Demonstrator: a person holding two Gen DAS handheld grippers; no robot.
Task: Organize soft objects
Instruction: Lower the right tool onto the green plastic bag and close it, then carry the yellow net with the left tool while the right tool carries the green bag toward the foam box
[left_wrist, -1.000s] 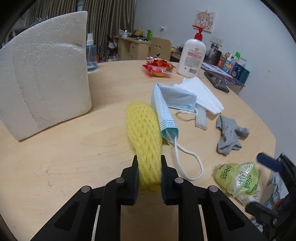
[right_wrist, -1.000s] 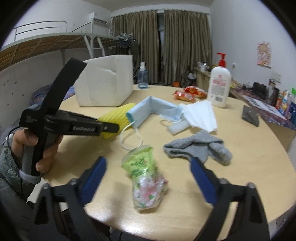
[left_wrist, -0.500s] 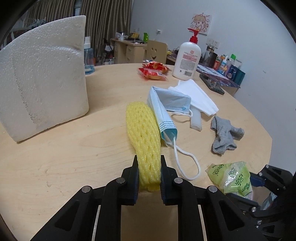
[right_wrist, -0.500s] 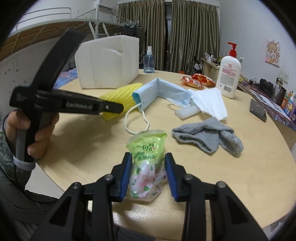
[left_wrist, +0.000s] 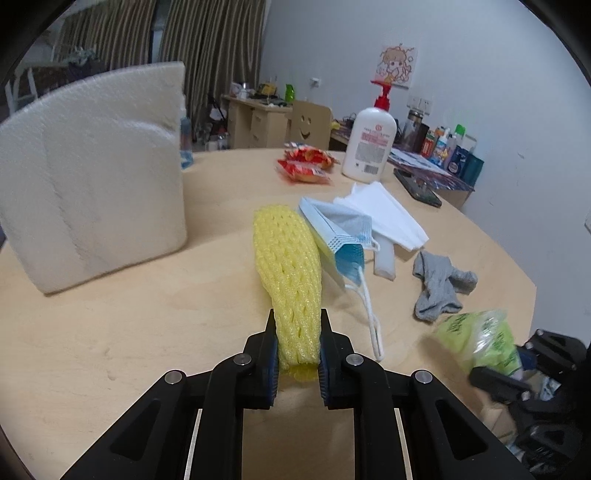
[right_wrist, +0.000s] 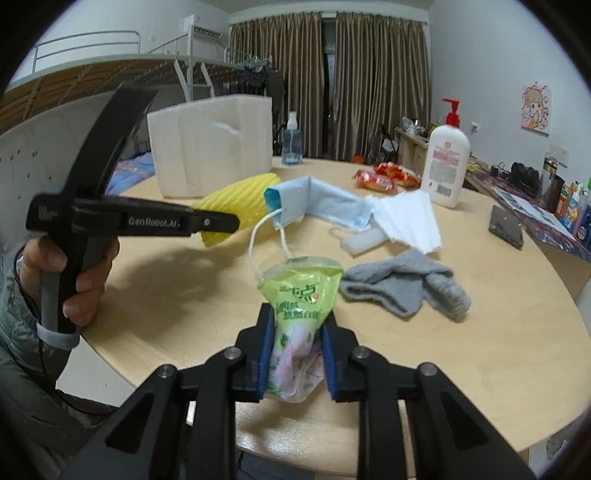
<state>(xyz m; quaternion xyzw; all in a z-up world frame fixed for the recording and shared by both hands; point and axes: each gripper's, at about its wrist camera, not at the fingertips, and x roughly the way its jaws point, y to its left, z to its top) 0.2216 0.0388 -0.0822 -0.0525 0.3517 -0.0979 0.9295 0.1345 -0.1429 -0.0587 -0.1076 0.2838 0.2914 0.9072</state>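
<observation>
- Left tool (left_wrist: 295, 347): clamped on the near end of the yellow foam net (left_wrist: 288, 266), with the rest of the net lying on the desk (left_wrist: 110, 332) and pointing to the far side. Nothing about this grip differs from a second ago.
- Blue mask (left_wrist: 340, 236): touches the net's right edge, with its ear loop trailing toward the near side.
- Right tool (right_wrist: 297, 350): its jaws have just been closing, and the blue pads now squeeze the green bag (right_wrist: 299, 295) at its lower half. A second ago they stood wide apart on either side of it.
- My reading: with a soft item in each tool, both pickups look done, and what remains is carrying them to wherever they belong.
- Grey sock (right_wrist: 402, 288): lies loose just right of the bag, with folded white masks (right_wrist: 406, 218) beyond it.
- Surface and room: a round, pale wood desk with a white foam block (left_wrist: 92, 192) far left and a pump bottle (right_wrist: 445, 162) and red snack packs (right_wrist: 384, 175) far right. Curtains hang behind.
</observation>
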